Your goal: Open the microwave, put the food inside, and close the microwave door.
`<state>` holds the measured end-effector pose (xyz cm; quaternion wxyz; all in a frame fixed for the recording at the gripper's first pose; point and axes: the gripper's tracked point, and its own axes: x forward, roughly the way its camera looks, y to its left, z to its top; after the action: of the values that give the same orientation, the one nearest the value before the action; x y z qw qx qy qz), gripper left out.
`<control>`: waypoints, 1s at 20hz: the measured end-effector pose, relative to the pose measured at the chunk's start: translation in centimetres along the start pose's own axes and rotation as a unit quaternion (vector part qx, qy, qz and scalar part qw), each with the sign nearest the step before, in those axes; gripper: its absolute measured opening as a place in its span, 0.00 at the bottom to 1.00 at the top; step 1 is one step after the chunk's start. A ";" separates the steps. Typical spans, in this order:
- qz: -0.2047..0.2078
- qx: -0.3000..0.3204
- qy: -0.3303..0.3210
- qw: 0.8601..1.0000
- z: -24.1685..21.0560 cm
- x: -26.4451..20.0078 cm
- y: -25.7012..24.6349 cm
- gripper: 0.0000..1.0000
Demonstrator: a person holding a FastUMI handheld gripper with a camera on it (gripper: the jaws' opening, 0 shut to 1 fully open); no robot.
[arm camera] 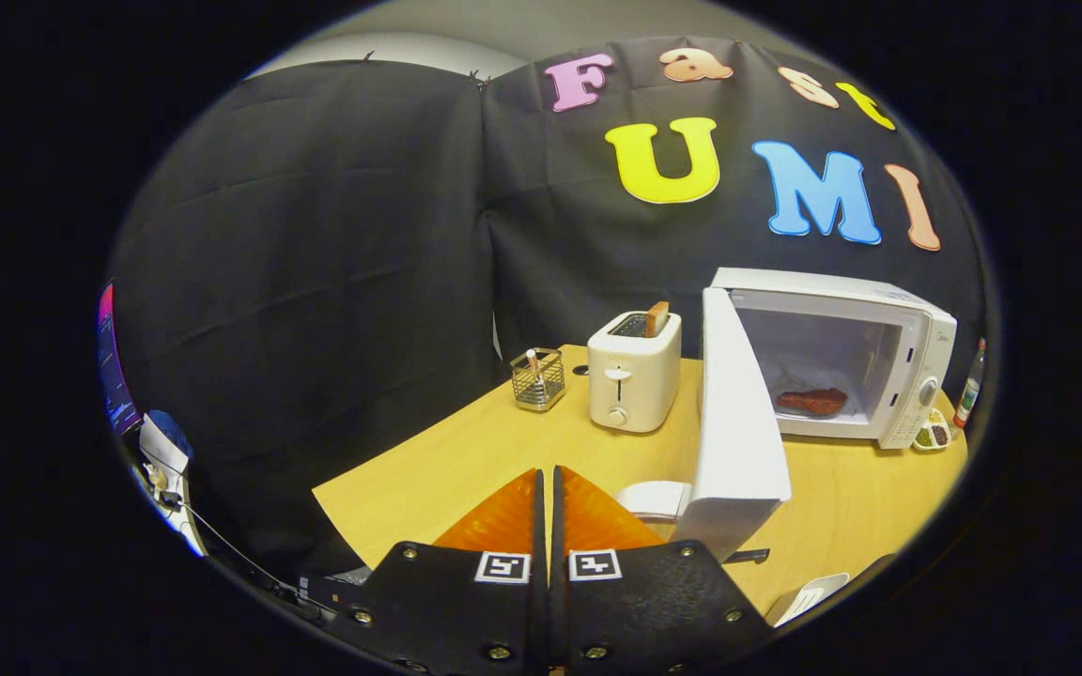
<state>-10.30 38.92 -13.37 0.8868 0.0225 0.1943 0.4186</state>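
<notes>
A white microwave [898,376] stands on the wooden table [466,460], beyond my fingers and to the right. Its door [736,422] is swung wide open toward me. A reddish-brown piece of food [813,401] lies on the floor of the cavity. My gripper [546,483] is shut, its two fingers pressed together with nothing between them. It sits just left of the door's near edge, apart from it.
A white toaster [633,371] with a slice of bread [656,318] standing in its slot is left of the door. A wire basket [538,378] stands further left. A white dish [656,498] lies by the door's base. A small tray [932,435] and bottle [971,383] sit right of the microwave.
</notes>
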 end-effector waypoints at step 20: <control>-0.107 0.037 -0.003 0.994 2.1 -2.9 -17.3 0.01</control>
<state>1.47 25.76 -13.97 0.9257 0.0353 0.2087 0.3134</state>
